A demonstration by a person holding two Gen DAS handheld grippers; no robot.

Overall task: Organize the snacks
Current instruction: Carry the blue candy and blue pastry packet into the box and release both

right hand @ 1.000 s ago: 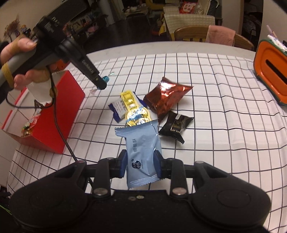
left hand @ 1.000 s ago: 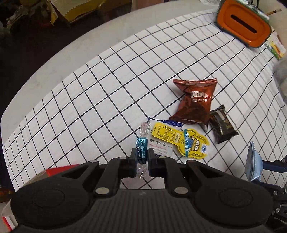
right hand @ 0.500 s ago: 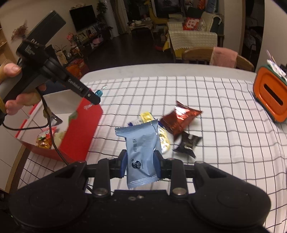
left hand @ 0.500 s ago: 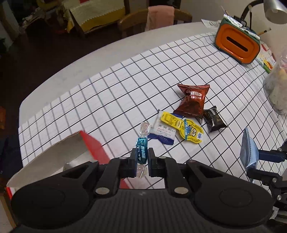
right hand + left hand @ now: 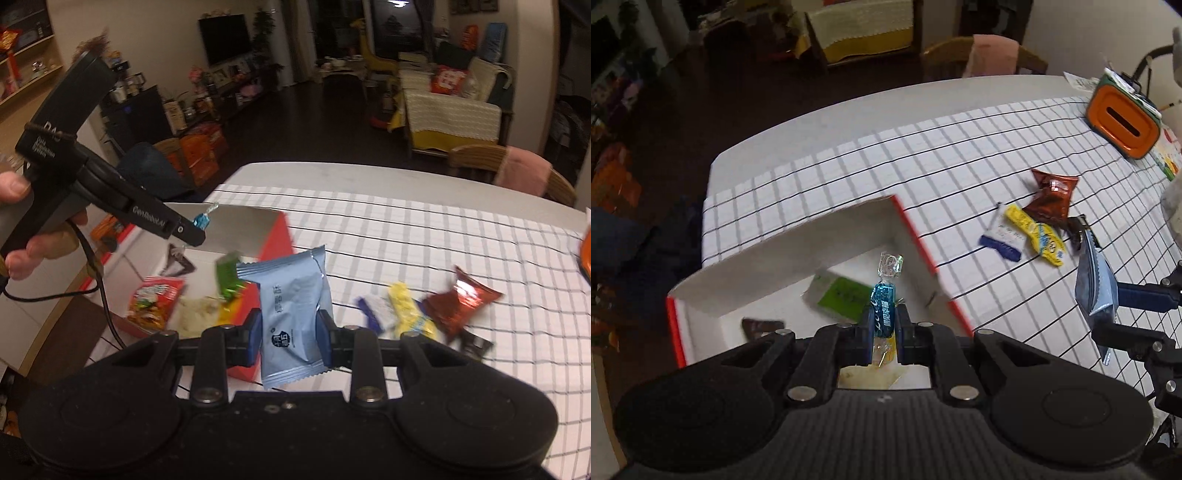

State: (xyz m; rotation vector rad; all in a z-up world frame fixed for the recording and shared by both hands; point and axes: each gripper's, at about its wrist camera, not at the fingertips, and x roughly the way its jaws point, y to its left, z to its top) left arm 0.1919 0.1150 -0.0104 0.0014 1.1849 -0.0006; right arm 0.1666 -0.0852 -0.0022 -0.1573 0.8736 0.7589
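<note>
The left gripper [image 5: 882, 334] pinches a blue wrapped candy [image 5: 882, 312] above the open red box [image 5: 916, 236]. The candy's long axis runs forward along the fingers, its clear twisted end pointing away. The right gripper [image 5: 290, 338] clamps a pale blue packet [image 5: 291, 317], held upright lengthwise, just beside the box. Four snacks lie close together on the checked tablecloth [image 5: 960, 155].

box [image 5: 916, 236] sits left of the loose snacks [image 5: 1030, 232] on the tablecloth [image 5: 960, 155]; tissue holder [image 5: 1123, 125] far behind.

Glossy foil brown packet [image 5: 1051, 197], matt cardboard box [image 5: 798, 266], checked cloth [image 5: 960, 162].
</note>
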